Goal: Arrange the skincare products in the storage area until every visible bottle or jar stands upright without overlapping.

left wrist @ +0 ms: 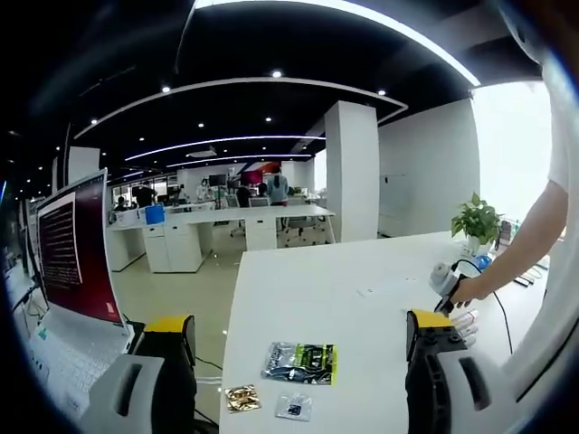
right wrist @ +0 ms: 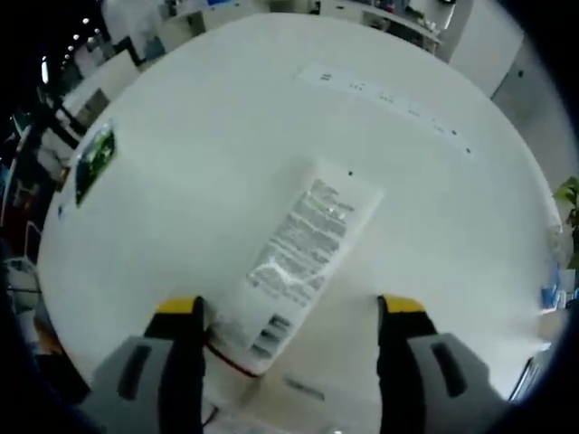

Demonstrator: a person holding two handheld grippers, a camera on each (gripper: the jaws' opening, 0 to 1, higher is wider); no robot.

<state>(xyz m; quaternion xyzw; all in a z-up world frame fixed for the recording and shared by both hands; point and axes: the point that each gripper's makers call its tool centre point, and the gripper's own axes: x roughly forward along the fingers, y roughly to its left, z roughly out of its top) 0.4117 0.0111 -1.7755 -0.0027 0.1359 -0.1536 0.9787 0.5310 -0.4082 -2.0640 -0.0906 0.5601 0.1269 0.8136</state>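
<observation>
A white skincare tube (right wrist: 308,235) with printed text lies flat on the white table (right wrist: 199,136) in the right gripper view. Its lower end, with a red trim, reaches down between the jaws. My right gripper (right wrist: 289,306) hovers over the tube, open, its yellow-tipped jaws standing wide on either side without touching it. In the left gripper view my left gripper (left wrist: 298,321) is open above the near end of the table (left wrist: 344,280), with nothing between its jaws.
A green and black sachet (left wrist: 300,362) and two small packets (left wrist: 242,396) lie near the table's front edge. A person's arm (left wrist: 525,244) reaches in from the right. A potted plant (left wrist: 477,221) stands at the far right, a laptop (left wrist: 77,244) at the left.
</observation>
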